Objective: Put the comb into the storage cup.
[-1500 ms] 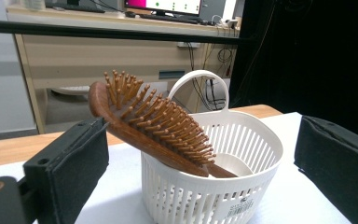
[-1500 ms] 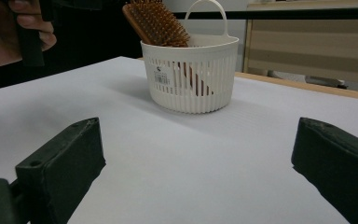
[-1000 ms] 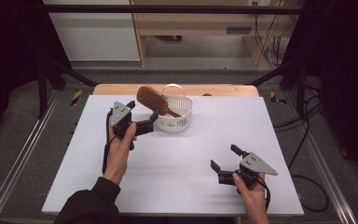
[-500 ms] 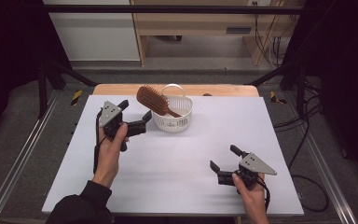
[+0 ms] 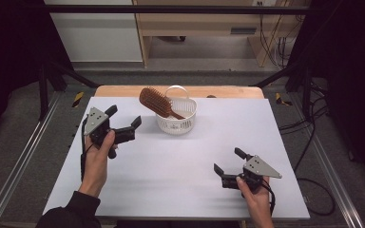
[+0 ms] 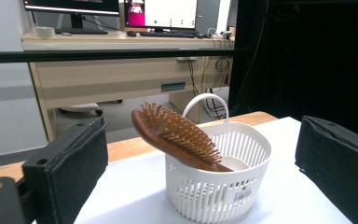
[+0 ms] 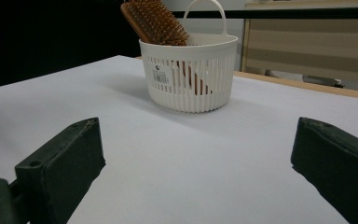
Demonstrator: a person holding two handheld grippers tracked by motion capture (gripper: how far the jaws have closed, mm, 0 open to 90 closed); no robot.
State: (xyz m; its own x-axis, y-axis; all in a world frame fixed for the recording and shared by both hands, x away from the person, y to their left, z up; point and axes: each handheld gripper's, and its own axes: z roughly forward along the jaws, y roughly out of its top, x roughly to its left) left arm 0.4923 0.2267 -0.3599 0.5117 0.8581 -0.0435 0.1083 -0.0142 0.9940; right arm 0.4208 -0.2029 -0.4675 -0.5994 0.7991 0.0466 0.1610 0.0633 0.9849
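A brown wooden hairbrush (image 5: 157,102) (image 6: 177,135) (image 7: 154,21) leans in a small white slotted basket (image 5: 177,118) (image 6: 214,182) (image 7: 191,79), handle down, bristled head sticking out over the left rim. The basket stands at the back middle of the white table. My left gripper (image 5: 123,121) is open, held to the left of the basket and apart from it, jaws pointing at it. My right gripper (image 5: 229,160) is open near the front right of the table, low over the surface, nothing between its jaws.
The white table top (image 5: 180,161) ends in a wooden strip (image 5: 218,91) behind the basket. Metal rails (image 5: 24,152) run along the left side. A desk with monitors (image 6: 121,9) stands beyond the table. Cables (image 5: 309,142) lie on the floor at the right.
My left gripper has drawn back to the left, away from the basket, and stands open. The brush stays in the basket. The right gripper has not moved.
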